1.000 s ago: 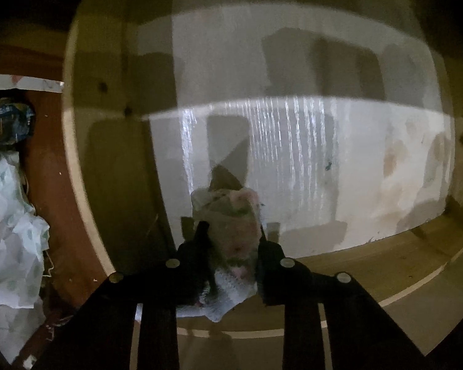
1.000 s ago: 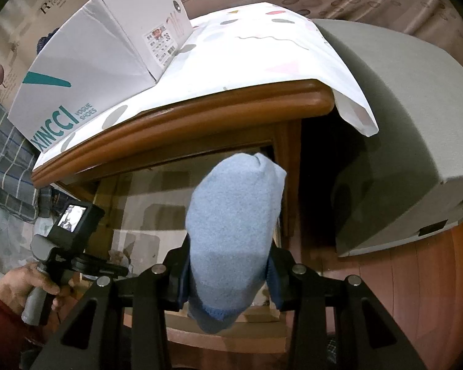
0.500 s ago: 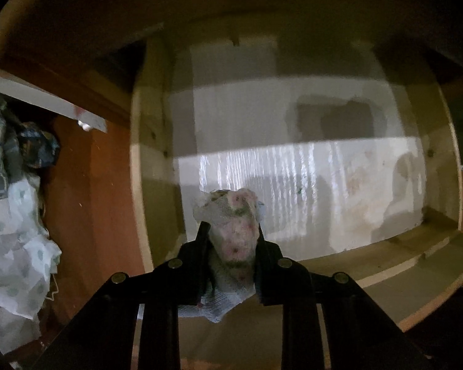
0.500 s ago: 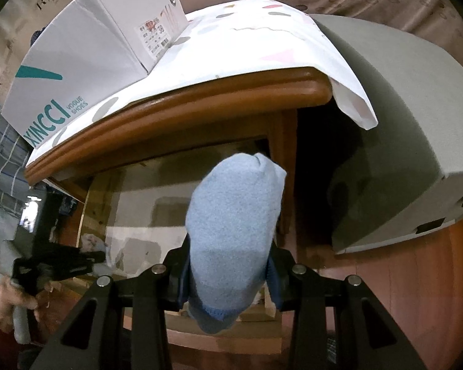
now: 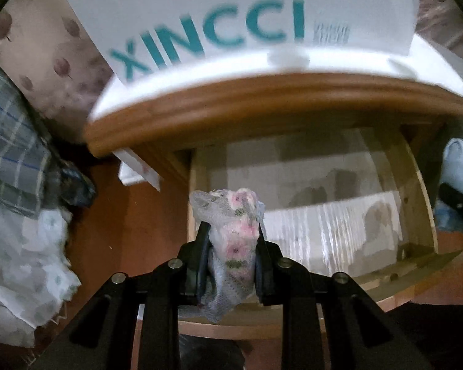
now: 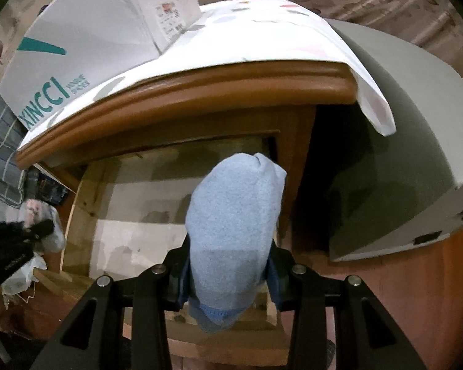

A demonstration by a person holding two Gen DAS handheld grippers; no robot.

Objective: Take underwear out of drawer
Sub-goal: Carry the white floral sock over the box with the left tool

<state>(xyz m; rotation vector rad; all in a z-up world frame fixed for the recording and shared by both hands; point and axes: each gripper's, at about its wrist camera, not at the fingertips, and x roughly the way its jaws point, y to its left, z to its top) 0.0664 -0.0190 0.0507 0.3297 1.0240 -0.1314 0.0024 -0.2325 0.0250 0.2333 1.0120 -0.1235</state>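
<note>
A: While the floral underwear (image 5: 234,246) sits pinched upright between the pads of the left gripper (image 5: 231,265), note where it is: clear of the drawer (image 5: 416,203), held above its near left corner, loose hem hanging below the jaws.

B: Clamped, then?

A: Yes, jaws squeezed narrow on the bunched fabric. Gripped mid-bundle, I judge, so nothing trails back over the drawer's rim.

B: And the other one?

A: The right gripper (image 6: 231,268) is closed on a rolled blue underwear (image 6: 234,225), darker waistband at the bottom. It hangs over the drawer's near right side, also out of it. From the left wrist view that blue roll shows at the far right edge.

B: Drawer contents?

A: Pulled out from under the wooden tabletop (image 6: 200,92). Its pale lined floor looks bare in both views: stains and shadows, no garment that I can make out. So the task reads as nearly done; both pieces need setting down somewhere.

B: Surroundings?

A: A white shoebox (image 6: 86,49) stands on a white cloth (image 6: 262,37) over the tabletop. A grey slab (image 6: 401,123) leans at right. Plaid fabric (image 5: 12,141) and crumpled white bags (image 5: 21,265) lie at left.
</note>
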